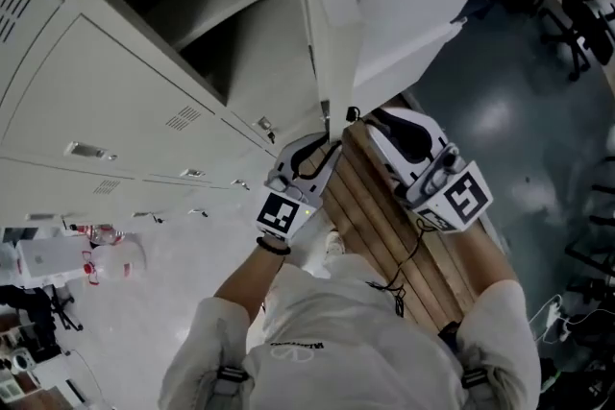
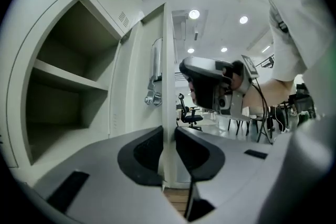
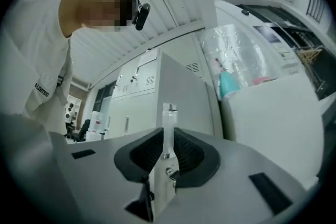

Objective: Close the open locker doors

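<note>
Begins at the left with a bank of lockers: pale grey painted sheet metal, flat and matte, cut with small louvred vent slots and fitted with little metal latches. Opens next onto one bare compartment, boxy and square-cornered, split by a thin flat shelf. Finds the locker door just right of that opening, swung wide and seen edge-on as a slim upright slab with a shiny hasp on its left face. Takes that door's near edge in the left gripper: jaws only narrowly apart, ribbed black pads lying against both faces of the panel. Passes over a slatted wooden bench, warm brown with long straight boards, near the person's body. Meets the right gripper to the door's right, likewise parted just a sliver, dark pads closed on a thin pale metal strip carrying a small lock fitting; same door or another, impossible to tell. Ends at the far right on a dark, glossy floor.
</note>
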The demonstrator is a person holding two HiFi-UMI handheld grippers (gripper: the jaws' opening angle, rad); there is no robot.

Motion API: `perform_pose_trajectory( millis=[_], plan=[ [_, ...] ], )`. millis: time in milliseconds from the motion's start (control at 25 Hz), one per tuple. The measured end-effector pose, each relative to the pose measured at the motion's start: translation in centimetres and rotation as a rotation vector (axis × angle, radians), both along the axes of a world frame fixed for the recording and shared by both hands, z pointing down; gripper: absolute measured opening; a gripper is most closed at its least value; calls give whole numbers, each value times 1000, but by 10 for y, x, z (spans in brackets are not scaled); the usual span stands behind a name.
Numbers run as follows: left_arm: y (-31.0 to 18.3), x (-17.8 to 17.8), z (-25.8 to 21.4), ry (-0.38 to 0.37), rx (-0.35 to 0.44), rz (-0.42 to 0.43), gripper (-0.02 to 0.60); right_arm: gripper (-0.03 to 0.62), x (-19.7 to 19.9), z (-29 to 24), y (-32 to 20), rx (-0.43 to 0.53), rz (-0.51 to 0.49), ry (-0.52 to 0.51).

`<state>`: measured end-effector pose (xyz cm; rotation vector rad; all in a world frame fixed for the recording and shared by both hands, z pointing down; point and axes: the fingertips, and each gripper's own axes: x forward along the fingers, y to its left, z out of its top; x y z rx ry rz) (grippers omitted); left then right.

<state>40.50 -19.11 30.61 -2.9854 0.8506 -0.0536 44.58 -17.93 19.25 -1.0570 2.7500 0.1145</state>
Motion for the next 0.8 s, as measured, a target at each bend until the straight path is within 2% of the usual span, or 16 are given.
perform_pose_trajectory(
  millis=[240,360,520,680,800],
  plan=[
    [-4,-41,1,-26,20,-28,72,155,-73,-4,-15,2,-162,63],
    [-7,-55,0,-30,30,-54,77,163,-97,-9,-20,13,-194,70],
    [-13,-79,0,-27,37,-105,78,135,-118,-13,-28,23,-220,61],
    [-25,-111,2,-33,26,-201,75,114,-142,-12,-39,7,-281,43],
    [-37,-142,0,-39,26,-324,8,117,-163,-12,-52,15,-308,56]
  ],
)
